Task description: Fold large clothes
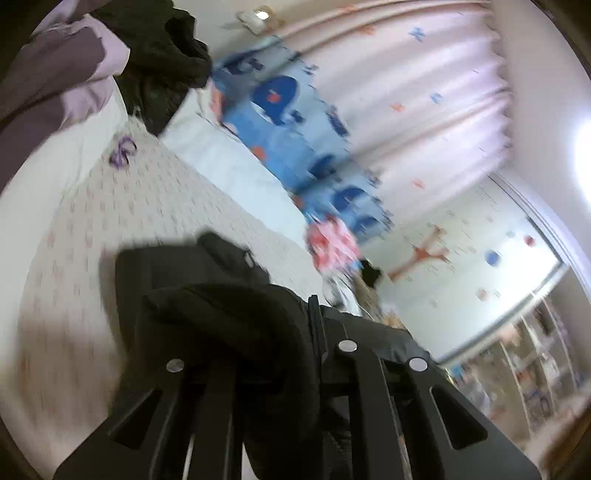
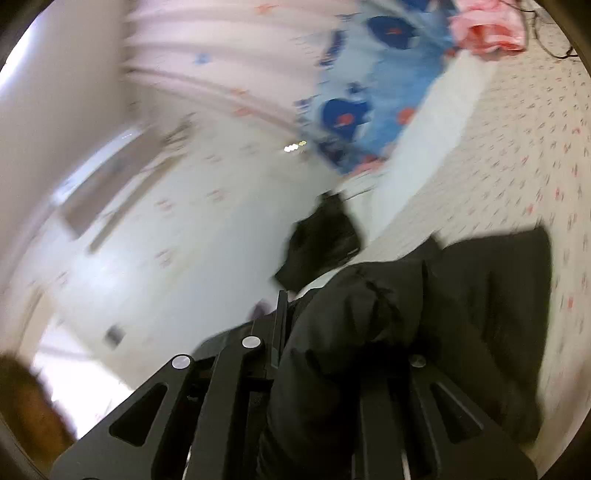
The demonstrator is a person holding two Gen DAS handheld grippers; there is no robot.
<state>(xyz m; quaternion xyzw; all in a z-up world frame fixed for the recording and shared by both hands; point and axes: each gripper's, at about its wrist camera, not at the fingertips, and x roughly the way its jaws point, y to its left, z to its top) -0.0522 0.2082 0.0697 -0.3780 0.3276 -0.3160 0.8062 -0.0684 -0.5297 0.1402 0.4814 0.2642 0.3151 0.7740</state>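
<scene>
We hold a black garment in both grippers above the bed.

In the left wrist view our left gripper point(image 1: 295, 325) is clenched on a bunched fold of the black garment point(image 1: 229, 317), which drapes over its fingers and hangs down between the arms of the tool. In the right wrist view our right gripper point(image 2: 332, 321) likewise grips a thick wad of the garment point(image 2: 424, 306), with the rest spreading to the right over the patterned sheet point(image 2: 517, 140). A blue pillow point(image 1: 291, 140) lies at the bed's far edge under the pale curtain point(image 1: 424, 92), a pink cloth point(image 2: 487, 29) beside it. Dark clothes point(image 1: 162, 59) are heaped at the upper left. Both views are blurred.
</scene>
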